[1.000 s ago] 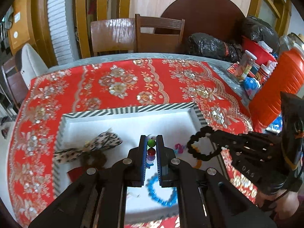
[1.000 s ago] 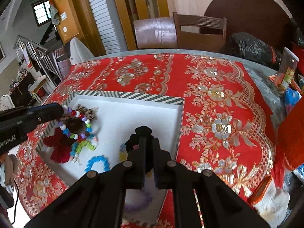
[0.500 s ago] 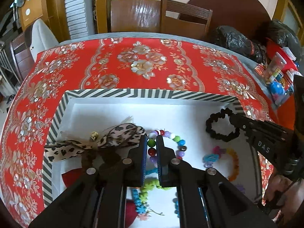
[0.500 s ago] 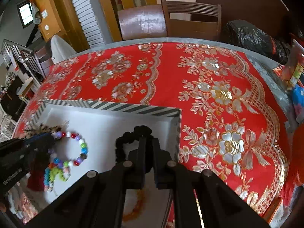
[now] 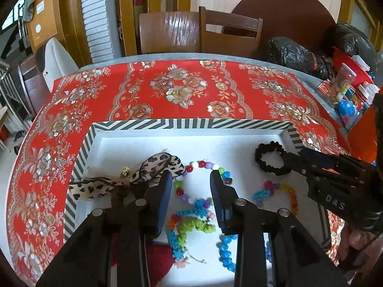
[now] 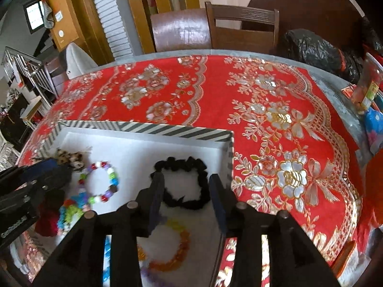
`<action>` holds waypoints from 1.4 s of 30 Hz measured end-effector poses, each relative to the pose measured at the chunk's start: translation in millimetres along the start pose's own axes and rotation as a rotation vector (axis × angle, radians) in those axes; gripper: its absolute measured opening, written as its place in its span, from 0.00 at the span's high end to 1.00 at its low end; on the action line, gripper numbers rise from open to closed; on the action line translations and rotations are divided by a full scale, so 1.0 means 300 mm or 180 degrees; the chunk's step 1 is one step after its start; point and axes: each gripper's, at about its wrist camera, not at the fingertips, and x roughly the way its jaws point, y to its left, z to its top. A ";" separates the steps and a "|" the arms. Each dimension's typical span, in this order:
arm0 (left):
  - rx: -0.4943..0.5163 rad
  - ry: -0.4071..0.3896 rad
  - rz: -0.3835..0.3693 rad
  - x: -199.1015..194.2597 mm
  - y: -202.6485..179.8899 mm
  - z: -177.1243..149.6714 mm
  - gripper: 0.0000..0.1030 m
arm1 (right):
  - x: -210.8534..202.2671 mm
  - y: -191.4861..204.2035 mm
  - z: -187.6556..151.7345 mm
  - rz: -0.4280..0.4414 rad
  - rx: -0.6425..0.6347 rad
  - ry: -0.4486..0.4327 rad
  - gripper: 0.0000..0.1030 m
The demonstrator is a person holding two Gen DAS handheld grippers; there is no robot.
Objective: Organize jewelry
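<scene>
Left gripper (image 5: 191, 176): fingers spread wide, holding nothing, poised low over the left half of the tray; its tips flank the multicoloured round-bead bracelet (image 5: 203, 181) lying on the tray floor.
Right gripper (image 6: 186, 182): fingers also spread apart, empty, angled down over the tray's far right corner; in the left wrist view it reaches in from the right (image 5: 290, 155).
Black scrunchie hair tie (image 6: 183, 183): lies flat on the tray floor between the right gripper's open fingers, close to the right wall; whether the fingers touch it cannot be told.
Container: white shallow rectangular tray with a black-and-white striped rim (image 5: 191, 123), sitting on the surface covered by a red cloth with gold flower print (image 5: 182, 88).
Tray, left side: leopard-print fabric bow with a small gold bell (image 5: 134, 179), resting against the left rim beside the left gripper's finger.
Tray, middle: green and blue fuzzy coil bands (image 5: 191, 224) below the bead bracelet; a blue bead bracelet (image 5: 226, 251) nearer the camera.
Tray, right side: orange and yellow translucent bead bracelet (image 6: 177, 246), below the scrunchie.
Tray, near left: red fuzzy item (image 5: 159, 258), partly hidden by the gripper body.
</scene>
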 end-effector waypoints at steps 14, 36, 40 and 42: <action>-0.0035 -0.0273 0.0145 -0.216 0.003 -0.125 0.67 | -0.289 0.062 -0.189 0.0004 -0.0016 -0.0175 0.44; -0.0068 -0.0214 0.0207 -0.388 0.043 -0.373 0.67 | -0.473 0.152 -0.472 0.0205 -0.0109 -0.0026 0.42; -0.0146 -0.0037 -0.0018 -0.393 0.065 -0.411 0.67 | -0.473 0.135 -0.519 0.0256 -0.0038 0.0105 0.39; -0.0170 0.0083 -0.0133 -0.386 0.075 -0.441 0.67 | -0.461 0.134 -0.552 0.0280 -0.0036 0.0193 0.39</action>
